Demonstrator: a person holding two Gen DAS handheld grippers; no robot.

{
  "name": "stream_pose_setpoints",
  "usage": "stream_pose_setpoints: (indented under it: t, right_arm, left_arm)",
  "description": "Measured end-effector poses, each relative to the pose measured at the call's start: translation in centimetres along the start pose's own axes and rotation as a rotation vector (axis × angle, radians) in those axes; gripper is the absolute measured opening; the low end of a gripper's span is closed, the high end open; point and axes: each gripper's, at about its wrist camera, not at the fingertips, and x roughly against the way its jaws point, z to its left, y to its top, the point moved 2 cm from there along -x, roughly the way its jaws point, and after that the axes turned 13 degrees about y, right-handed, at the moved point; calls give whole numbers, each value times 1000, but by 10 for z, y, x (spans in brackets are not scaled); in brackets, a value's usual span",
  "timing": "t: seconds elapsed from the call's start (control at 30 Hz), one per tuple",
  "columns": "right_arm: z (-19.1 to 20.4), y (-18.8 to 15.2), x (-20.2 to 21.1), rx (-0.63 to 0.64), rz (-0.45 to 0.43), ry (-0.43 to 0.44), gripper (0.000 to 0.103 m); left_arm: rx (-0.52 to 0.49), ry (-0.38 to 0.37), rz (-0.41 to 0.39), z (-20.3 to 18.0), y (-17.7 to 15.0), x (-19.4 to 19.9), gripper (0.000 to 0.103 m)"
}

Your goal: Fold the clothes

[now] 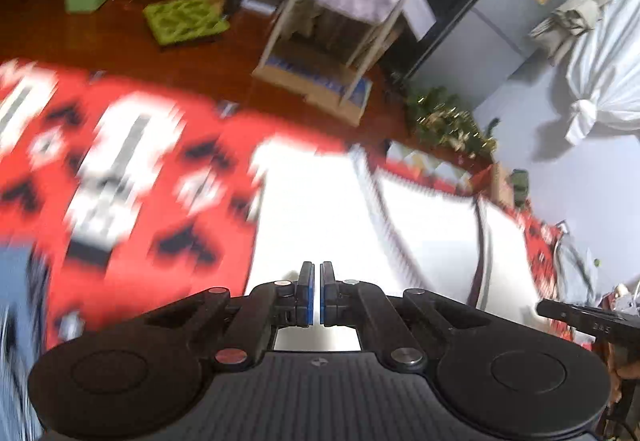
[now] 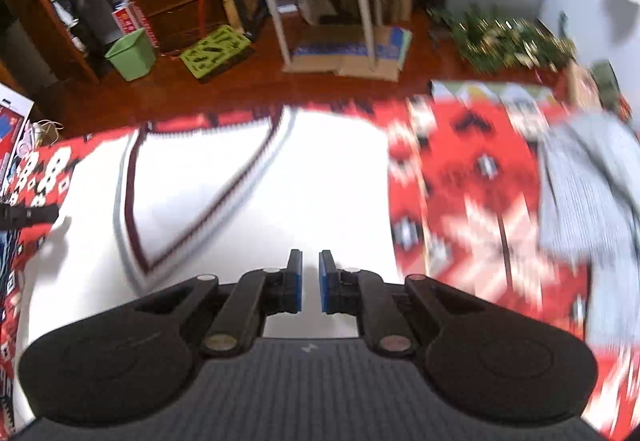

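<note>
Over the red patterned blanket, both grippers are hovering above a white knit V-neck garment.
Left gripper fingers are nearly together, right gripper fingers slightly apart, both gripping nothing; the blurred motion is risking a missed edge.

Motion blur smeared the red patterned blanket in both views, so its motifs could not be read. The white garment was overexposed (folds lost) and ran under each hand-held gripper's body. A grey cloth at the right edge was blurred and cut off.
</note>
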Motion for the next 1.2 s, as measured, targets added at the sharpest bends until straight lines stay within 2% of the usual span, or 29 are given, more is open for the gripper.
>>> stream_pose_setpoints:
  t: [0.2, 0.3, 0.37, 0.5, 0.63, 0.8, 0.97, 1.03, 1.1, 1.2]
  right_arm:
    - [-10, -51, 23, -58, 4, -50, 9]
    - [-24, -53, 25, -76, 5, -75, 9]
    - [-31, -54, 25, -71, 4, -69, 4]
    - [-37, -55, 27, -42, 10, -62, 4]
    - [-42, -54, 30, -93, -18, -57, 4]
    - [-54, -46, 26, -145, -56, -80, 4]
    - [-59, -39, 23, -142, -73, -86, 3]
    - [-67, -37, 23, -166, -79, -109, 8]
    - [-75, -35, 24, -198, -89, -114, 7]
    - [-76, -33, 31, -202, -99, -113, 9]
  left_arm:
    - [-11, 3, 16, 4, -34, 14, 1]
    - [12, 7, 19, 12, -45, 14, 1]
    - [31, 11, 21, 18, -51, 14, 1]
    - [62, 24, 24, 34, -58, 19, 1]
    - [77, 34, 28, 45, -64, 25, 2]
    - [82, 34, 21, 46, -59, 23, 2]
    - [109, 26, -10, 48, -46, 17, 2]
    - [144, 27, -21, 53, -42, 16, 2]
    - [172, 28, -27, 58, -39, 16, 2]
    - [149, 48, -24, 60, -37, 16, 2]
